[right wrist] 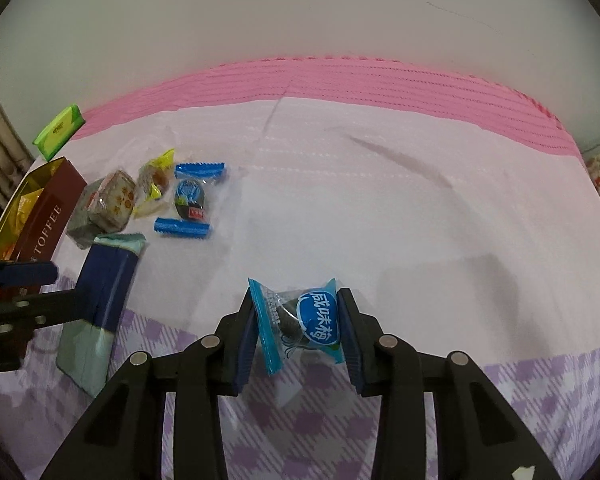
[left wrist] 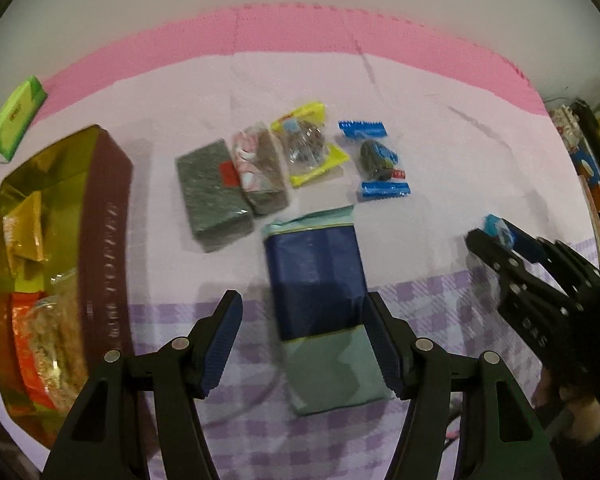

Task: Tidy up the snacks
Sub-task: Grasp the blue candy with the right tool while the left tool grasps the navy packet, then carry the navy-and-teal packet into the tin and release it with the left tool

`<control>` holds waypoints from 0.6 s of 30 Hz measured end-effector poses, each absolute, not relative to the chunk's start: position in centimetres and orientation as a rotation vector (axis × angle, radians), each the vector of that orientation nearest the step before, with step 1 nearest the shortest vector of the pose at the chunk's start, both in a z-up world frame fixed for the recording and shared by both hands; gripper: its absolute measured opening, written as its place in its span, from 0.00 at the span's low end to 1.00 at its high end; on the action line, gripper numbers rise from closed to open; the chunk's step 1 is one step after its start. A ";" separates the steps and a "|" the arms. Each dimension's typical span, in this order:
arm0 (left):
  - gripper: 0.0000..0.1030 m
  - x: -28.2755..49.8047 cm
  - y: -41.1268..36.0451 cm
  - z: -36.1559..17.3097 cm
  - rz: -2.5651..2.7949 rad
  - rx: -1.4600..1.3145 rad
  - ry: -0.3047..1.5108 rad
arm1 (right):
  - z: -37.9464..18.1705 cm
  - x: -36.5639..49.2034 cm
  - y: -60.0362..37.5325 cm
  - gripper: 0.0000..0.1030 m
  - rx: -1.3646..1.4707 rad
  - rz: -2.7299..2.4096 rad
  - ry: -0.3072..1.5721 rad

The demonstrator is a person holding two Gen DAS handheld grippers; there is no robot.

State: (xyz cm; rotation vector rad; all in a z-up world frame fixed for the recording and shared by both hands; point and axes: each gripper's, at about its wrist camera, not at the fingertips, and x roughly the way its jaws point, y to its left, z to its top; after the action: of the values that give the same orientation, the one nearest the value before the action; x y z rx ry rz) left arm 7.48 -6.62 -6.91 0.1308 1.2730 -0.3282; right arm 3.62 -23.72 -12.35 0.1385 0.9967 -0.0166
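Two grippers work over a bed-like surface covered by a pale pink sheet (right wrist: 380, 208), with a lilac checked cloth (right wrist: 540, 392) along the near edge and a band of pink foam mat (right wrist: 380, 80) at the far edge, below a plain off-white wall (right wrist: 300, 8). The right gripper (right wrist: 300, 328) is clenched on a blue-wrapped plum candy (right wrist: 304, 322), both pads pressing its wrapper just above the checked cloth. The left gripper (left wrist: 302, 344) hangs with its fingers apart, gripping nothing, over a navy-and-teal packet (left wrist: 320, 288) that lies flat where sheet meets cloth. Beyond the packet, a row of snacks rests on the sheet: a dark green block (left wrist: 212, 192), a pink-and-brown wrapped cake (left wrist: 260, 168), a yellow-edged clear pack (left wrist: 308, 148) and a second blue-wrapped candy (left wrist: 376, 160). At the left stands an open brown toffee box (left wrist: 104, 216) with a gold lining, holding several snack packs. A green packet (left wrist: 14, 114) lies on the mat at the far left. Cluttered shelves (left wrist: 592, 160) show at the right edge of the room.
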 end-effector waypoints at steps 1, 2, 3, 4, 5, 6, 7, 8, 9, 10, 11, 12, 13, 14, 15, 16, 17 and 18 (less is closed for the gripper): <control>0.61 7.6 -6.8 -7.1 -0.322 0.128 1.283 | -12.3 3.5 -23.8 0.34 0.139 -0.021 1.001; 0.61 7.7 -7.0 -7.4 -0.317 0.125 1.292 | -12.3 3.3 -23.9 0.34 0.141 -0.025 1.005; 0.61 7.9 -7.1 -7.5 -0.318 0.114 1.297 | -12.3 3.2 -23.9 0.34 0.147 -0.027 1.009; 0.61 7.9 -7.1 -7.6 -0.318 0.108 1.297 | -12.3 3.1 -24.0 0.34 0.152 -0.030 1.013; 0.61 8.1 -7.4 -7.8 -0.314 0.111 1.299 | -12.3 3.1 -24.0 0.34 0.155 -0.031 1.015; 0.61 8.1 -7.6 -7.8 -0.314 0.116 1.298 | -12.3 3.0 -24.1 0.34 0.157 -0.033 1.017; 0.61 8.1 -7.7 -7.9 -0.314 0.121 1.297 | -12.3 2.9 -24.1 0.34 0.159 -0.034 1.019; 0.61 8.1 -7.9 -8.1 -0.310 0.124 1.298 | -12.3 2.9 -24.1 0.34 0.162 -0.035 1.020; 0.61 8.2 -8.0 -8.4 -0.308 0.123 1.304 | -12.3 2.8 -24.1 0.34 0.165 -0.034 1.020; 0.61 8.2 -8.2 -8.5 -0.301 0.126 1.301 | -12.3 2.7 -24.2 0.34 0.166 -0.034 1.021; 0.61 7.8 -8.1 -8.3 -0.298 0.131 1.291 | -12.3 2.7 -24.2 0.34 0.167 -0.034 1.022; 0.61 7.7 -8.3 -8.3 -0.302 0.136 1.294 | -12.3 2.6 -24.2 0.34 0.169 -0.033 1.023; 0.61 7.6 -8.8 -8.4 -0.300 0.145 1.292 | -12.3 2.6 -24.3 0.34 0.171 -0.032 1.024; 0.60 7.6 -9.1 -8.6 -0.302 0.153 1.291 | -12.3 2.6 -24.4 0.34 0.176 -0.031 1.025; 0.59 7.5 -9.2 -8.5 -0.303 0.162 1.290 | -12.3 2.6 -24.4 0.34 0.180 -0.030 1.025; 0.53 7.3 -9.2 -8.4 -0.304 0.167 1.288 | -12.3 2.6 -24.5 0.34 0.185 -0.029 1.024; 0.51 7.2 -9.3 -8.4 -0.310 0.166 1.288 | -12.3 2.7 -24.5 0.34 0.186 -0.029 1.024; 0.50 6.9 -9.6 -8.4 -0.315 0.165 1.290 | -12.3 2.7 -24.5 0.34 0.185 -0.028 1.025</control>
State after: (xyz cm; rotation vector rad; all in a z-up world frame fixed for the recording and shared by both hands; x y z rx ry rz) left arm 6.89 -9.60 -8.38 0.1647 1.2897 -0.3148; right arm 2.69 -24.50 -12.31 0.1851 1.0248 -0.0284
